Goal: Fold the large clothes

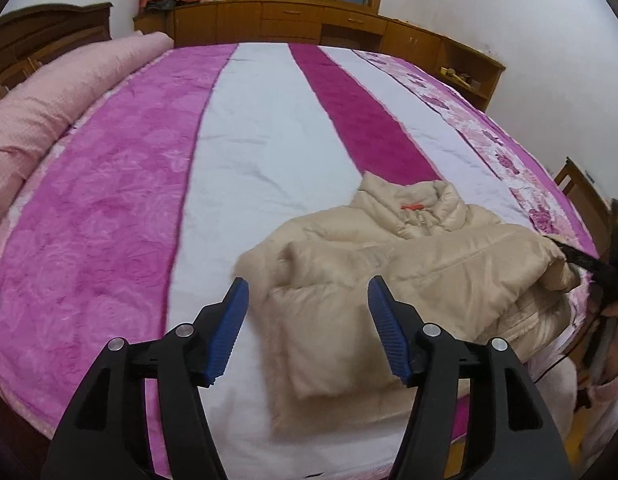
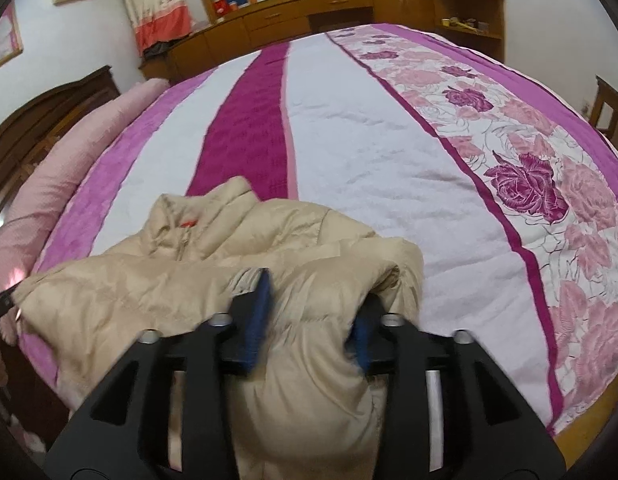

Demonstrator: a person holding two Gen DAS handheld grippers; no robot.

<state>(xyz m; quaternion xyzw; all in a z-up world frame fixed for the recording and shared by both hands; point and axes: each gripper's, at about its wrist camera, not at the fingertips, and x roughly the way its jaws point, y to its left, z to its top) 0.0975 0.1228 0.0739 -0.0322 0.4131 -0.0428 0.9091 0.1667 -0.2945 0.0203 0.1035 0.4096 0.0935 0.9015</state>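
Observation:
A beige puffer jacket (image 1: pixel 409 264) lies near the front edge of the bed, collar with an orange tab pointing away, its left sleeve folded across the front. My left gripper (image 1: pixel 307 312) is open and empty, hovering just above the folded left part. My right gripper (image 2: pixel 313 316) is closed around a thick bundle of the jacket's (image 2: pixel 293 240) right side, the padded fabric bulging between its blue pads (image 2: pixel 261 312). The right gripper's black fingers (image 1: pixel 581 260) show at the jacket's right edge in the left wrist view.
The bed carries a pink, magenta and white striped quilt (image 1: pixel 249 152) with a rose border (image 2: pixel 529 184). A rolled pink duvet (image 1: pixel 49 112) lies along the left side. Wooden cabinets (image 1: pixel 309 24) stand behind, a chair (image 1: pixel 581 192) at right.

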